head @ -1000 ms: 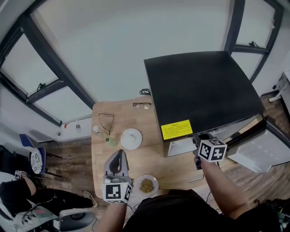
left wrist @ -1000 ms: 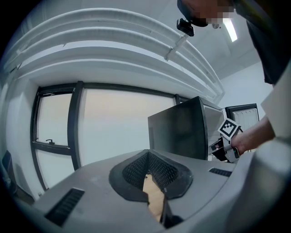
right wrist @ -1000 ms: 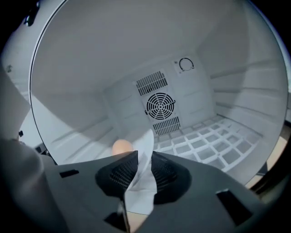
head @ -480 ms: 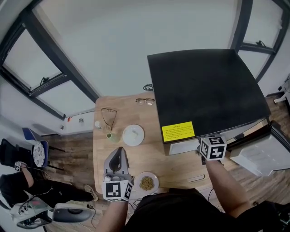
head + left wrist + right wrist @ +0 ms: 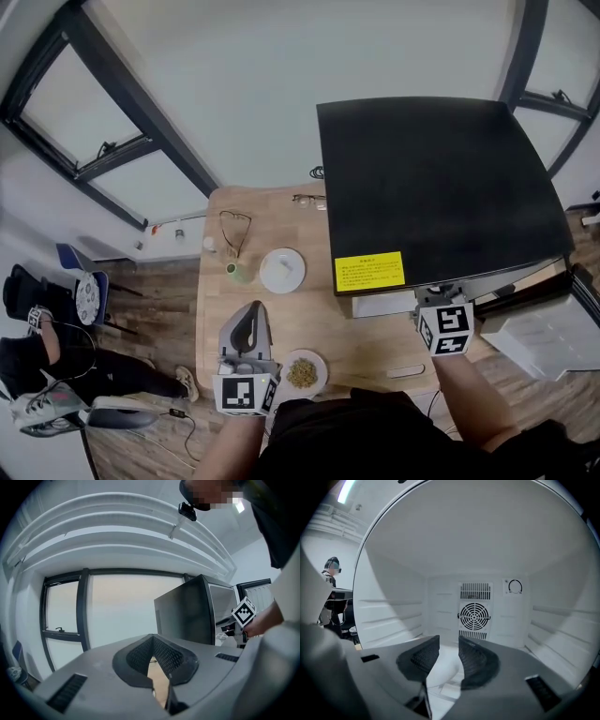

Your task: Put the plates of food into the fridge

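Reaching into the open fridge (image 5: 431, 178), the right gripper (image 5: 449, 641) faced the fan (image 5: 474, 616) on the white back wall; its jaws had just been opening and stood well apart, gripping nothing; a pale rounded shape lay low between them, possibly a plate set on the fridge floor, though white on white made that hard to judge; the left gripper (image 5: 249, 314) hung over the table (image 5: 366, 337), tips drawn together on nothing; just beside it sat the plate of food (image 5: 306, 373), a white plate (image 5: 282, 270) farther back; the step looked like a release; next, the right gripper would need to back out, then one gripper must take the plate of food by its rim, level.
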Demonstrator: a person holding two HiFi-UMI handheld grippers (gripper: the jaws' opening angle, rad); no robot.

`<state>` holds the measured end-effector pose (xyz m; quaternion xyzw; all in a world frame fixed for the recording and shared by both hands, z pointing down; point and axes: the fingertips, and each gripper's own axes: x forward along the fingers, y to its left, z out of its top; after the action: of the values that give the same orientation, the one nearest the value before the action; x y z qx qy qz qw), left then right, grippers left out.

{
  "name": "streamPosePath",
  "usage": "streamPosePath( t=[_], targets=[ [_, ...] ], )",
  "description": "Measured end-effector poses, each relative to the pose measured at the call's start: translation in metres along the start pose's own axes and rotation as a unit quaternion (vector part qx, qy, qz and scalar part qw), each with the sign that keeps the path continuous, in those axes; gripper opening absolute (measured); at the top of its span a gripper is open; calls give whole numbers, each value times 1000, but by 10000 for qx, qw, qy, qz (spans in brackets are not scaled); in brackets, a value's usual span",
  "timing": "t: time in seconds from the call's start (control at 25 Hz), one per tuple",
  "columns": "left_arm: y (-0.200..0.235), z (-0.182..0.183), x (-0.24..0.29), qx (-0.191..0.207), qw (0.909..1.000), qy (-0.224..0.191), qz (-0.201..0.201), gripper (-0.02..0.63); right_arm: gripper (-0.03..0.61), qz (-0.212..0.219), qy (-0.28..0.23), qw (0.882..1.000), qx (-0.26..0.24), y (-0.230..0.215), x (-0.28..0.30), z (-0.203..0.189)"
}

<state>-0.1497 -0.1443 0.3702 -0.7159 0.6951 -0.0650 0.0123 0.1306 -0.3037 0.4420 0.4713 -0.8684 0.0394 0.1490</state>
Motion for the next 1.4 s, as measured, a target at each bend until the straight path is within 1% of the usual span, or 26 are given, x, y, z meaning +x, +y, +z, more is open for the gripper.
streamPosePath(
  t=[0.12,0.28,0.4,0.52,0.68,0.8,0.96,1.08,1.16,1.32,1.4],
  targets=[
    [11,1,-12,12,9999,-85,69,3,143,29,-100,9999,129,7,-1,3],
    [39,-4,-36,-43,9999,-91,135,3,143,-192,-186,9990,365,21,-11,7],
    [61,-16,-61,-128,9997,-87,175,3,143,-302,-230,9980,496,44,-30,8],
    [81,-30,-86,-304,9991,-141,271,3,143,-369,-228,9977,521,71,-47,5],
    [95,-41,-112,-287,9995,-152,48,3,143,-470,-130,9978,459,111,-72,-8],
    [111,-53,-125,-314,9995,-75,-48,3,143,-269,-25,9979,581,152,-84,-27],
    [122,-69,-143,-303,9994,11,-193,3,143,262,105,9954,916,206,-98,-62],
    [125,-77,-158,-289,9993,53,-234,3,143,519,326,9934,974,241,-111,-90],
    [126,-82,-169,-281,9993,77,-249,3,143,659,460,9911,1065,259,-119,-108],
    [123,-91,-183,-284,9989,156,-351,3,143,829,692,9839,1422,282,-129,-145],
    [120,-95,-189,-318,9985,166,-406,3,143,908,805,9826,1408,291,-132,-164]
  ],
)
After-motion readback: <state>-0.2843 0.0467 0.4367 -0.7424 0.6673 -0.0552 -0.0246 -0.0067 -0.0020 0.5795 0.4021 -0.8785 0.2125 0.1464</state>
